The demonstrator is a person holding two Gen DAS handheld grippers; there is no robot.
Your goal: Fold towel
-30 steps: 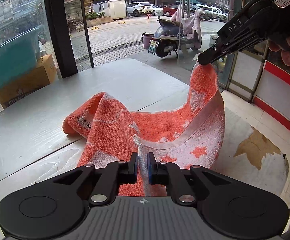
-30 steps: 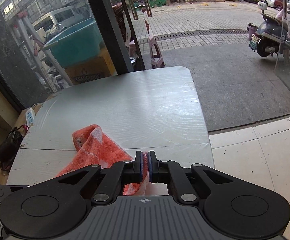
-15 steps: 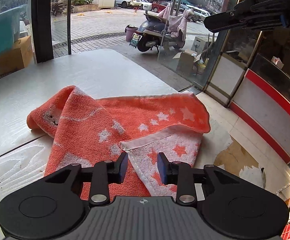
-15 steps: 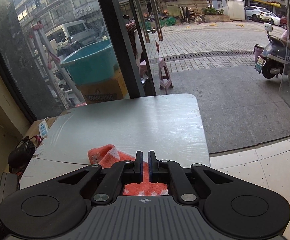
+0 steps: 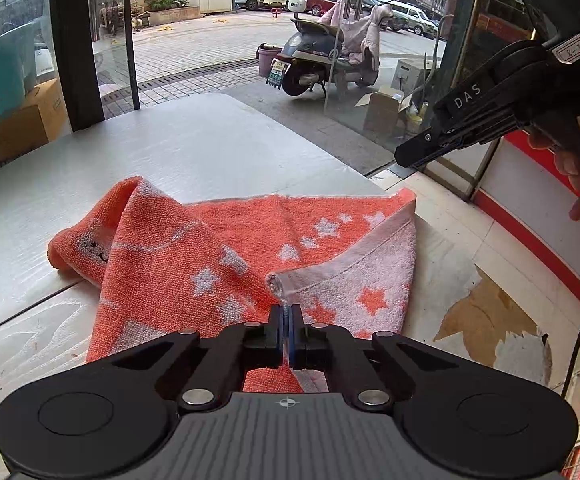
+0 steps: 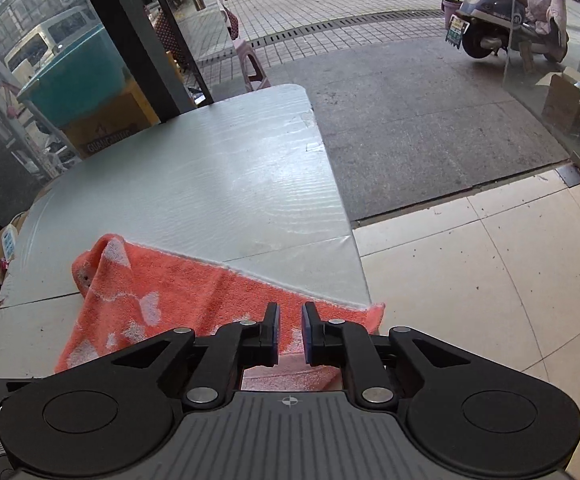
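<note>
An orange towel [image 5: 230, 248] with white stars lies rumpled on the white table [image 5: 210, 152], its pale underside turned up at the near right. My left gripper [image 5: 286, 316] is shut, and the towel's rolled white hem runs in between its pads. In the left wrist view my right gripper [image 5: 402, 158], held by a hand, hovers above the towel's far right corner without touching it. In the right wrist view my right gripper [image 6: 290, 322] is opening, its jaws a little apart over the towel [image 6: 178, 292], with nothing pressed between them.
The table's right edge [image 6: 346, 216] drops to a tiled floor [image 6: 490, 280], and the towel's corner hangs just over it. A glass front with a dark post [image 5: 74, 40] stands behind the table. Beyond it are a teal tub [image 6: 74, 80], cardboard boxes and a parked scooter [image 5: 322, 60].
The right gripper let go of the raised towel corner, which dropped flat; it rose, then came down again with jaws parting. The left gripper opened, then shut on the near hem.
</note>
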